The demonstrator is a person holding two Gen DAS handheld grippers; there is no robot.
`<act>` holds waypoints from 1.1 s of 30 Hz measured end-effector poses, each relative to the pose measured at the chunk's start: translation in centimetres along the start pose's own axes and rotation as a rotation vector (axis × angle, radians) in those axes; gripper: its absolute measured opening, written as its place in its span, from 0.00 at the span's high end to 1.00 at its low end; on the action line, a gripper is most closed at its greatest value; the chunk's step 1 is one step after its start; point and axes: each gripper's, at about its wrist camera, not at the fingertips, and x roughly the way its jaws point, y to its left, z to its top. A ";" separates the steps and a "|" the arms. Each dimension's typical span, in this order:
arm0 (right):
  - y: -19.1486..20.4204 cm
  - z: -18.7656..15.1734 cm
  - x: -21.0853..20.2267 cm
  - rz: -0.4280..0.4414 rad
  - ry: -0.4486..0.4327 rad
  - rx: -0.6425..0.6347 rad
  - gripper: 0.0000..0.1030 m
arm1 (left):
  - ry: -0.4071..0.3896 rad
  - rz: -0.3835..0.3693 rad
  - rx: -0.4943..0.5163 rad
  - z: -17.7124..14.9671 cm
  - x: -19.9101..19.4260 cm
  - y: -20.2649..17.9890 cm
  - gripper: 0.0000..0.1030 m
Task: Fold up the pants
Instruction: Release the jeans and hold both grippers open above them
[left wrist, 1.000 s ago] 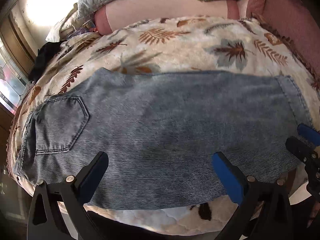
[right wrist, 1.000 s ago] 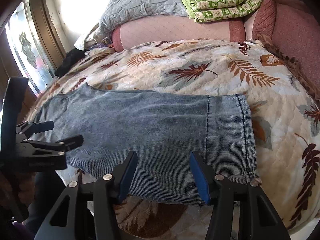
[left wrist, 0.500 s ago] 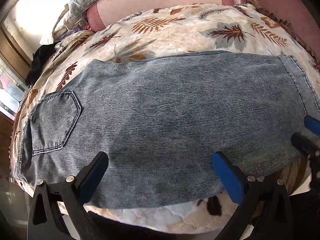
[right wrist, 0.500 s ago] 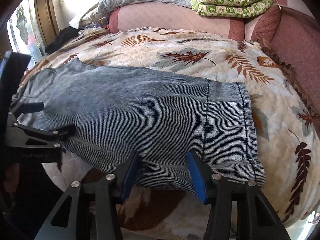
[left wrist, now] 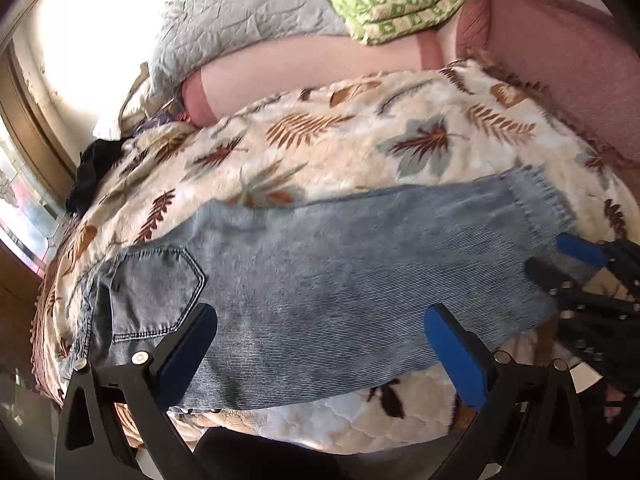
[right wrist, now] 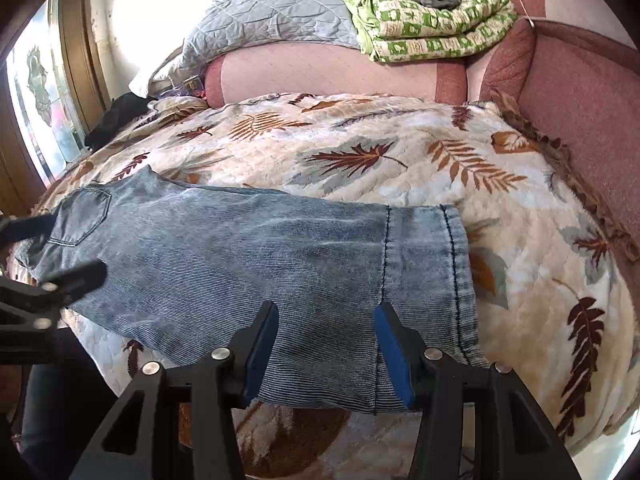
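Light blue jeans (left wrist: 340, 264) lie folded lengthwise across the leaf-print bedspread, near its front edge. The back pocket (left wrist: 156, 292) is at the left end and the leg hem (right wrist: 456, 264) at the right. My left gripper (left wrist: 320, 354) hovers open and wide over the waist half, with the denim below its fingers. My right gripper (right wrist: 326, 354) stands half open over the front edge of the leg near the hem, with flat cloth between its blue pads (right wrist: 390, 356). Each gripper shows in the other's view: the right gripper (left wrist: 560, 260) and the left gripper (right wrist: 64, 248).
The bedspread (right wrist: 360, 160) covers the bed up to a pink bolster (right wrist: 320, 72) and a pink padded side (right wrist: 580, 92). A grey quilt (right wrist: 272, 12) and a folded green blanket (right wrist: 432, 20) are stacked at the back. A dark garment (right wrist: 116, 116) lies far left by a window.
The left gripper has lifted and tipped up, so the jeans sit lower and smaller in its view and more of the bolster shows. The right gripper has barely shifted.
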 end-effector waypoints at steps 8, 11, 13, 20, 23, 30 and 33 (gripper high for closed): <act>0.5 0.4 -0.5 -0.070 -0.018 -0.040 0.48 | -0.013 -0.007 0.020 0.2 -1.2 -0.8 0.00; 0.5 0.5 -0.5 -0.082 -0.018 -0.048 0.48 | -0.013 -0.006 0.022 0.4 -1.2 -1.0 0.00; 0.4 0.5 -0.6 -0.093 -0.021 -0.051 0.48 | -0.008 -0.004 0.026 0.4 -1.0 -1.1 0.00; 0.1 0.5 -0.6 -0.128 -0.020 -0.051 0.48 | 0.004 -0.004 0.037 0.3 -0.5 -1.5 0.00; 0.3 0.5 -0.7 -0.136 -0.023 -0.060 0.48 | 0.008 -0.006 0.033 0.3 -0.4 -1.5 0.00; 0.5 0.6 -0.5 -0.150 -0.021 -0.073 0.48 | 0.017 -0.007 0.031 0.2 0.0 -1.4 0.00; 0.5 0.6 -0.5 -0.153 -0.019 -0.074 0.48 | 0.021 -0.009 0.030 0.2 0.2 -1.4 0.00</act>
